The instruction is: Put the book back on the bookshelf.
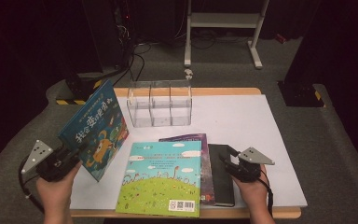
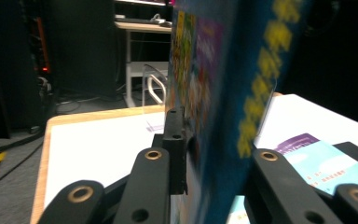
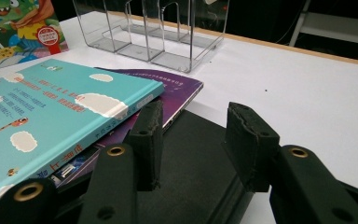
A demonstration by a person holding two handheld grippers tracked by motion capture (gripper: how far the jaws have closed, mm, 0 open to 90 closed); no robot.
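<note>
The left gripper (image 1: 77, 156) is clamped on the lower edge of the blue picture book (image 1: 95, 128), held tilted upright over the table's left edge. The clear divider rack (image 1: 159, 103) lies ahead and rightward. The right gripper (image 1: 227, 161) hovers released over the black book (image 1: 221, 173).

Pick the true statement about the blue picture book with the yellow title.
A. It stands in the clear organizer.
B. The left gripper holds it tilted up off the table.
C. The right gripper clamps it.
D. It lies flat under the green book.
B: the left gripper clamps the blue picture book by its lower edge, tilted up above the table.
</note>
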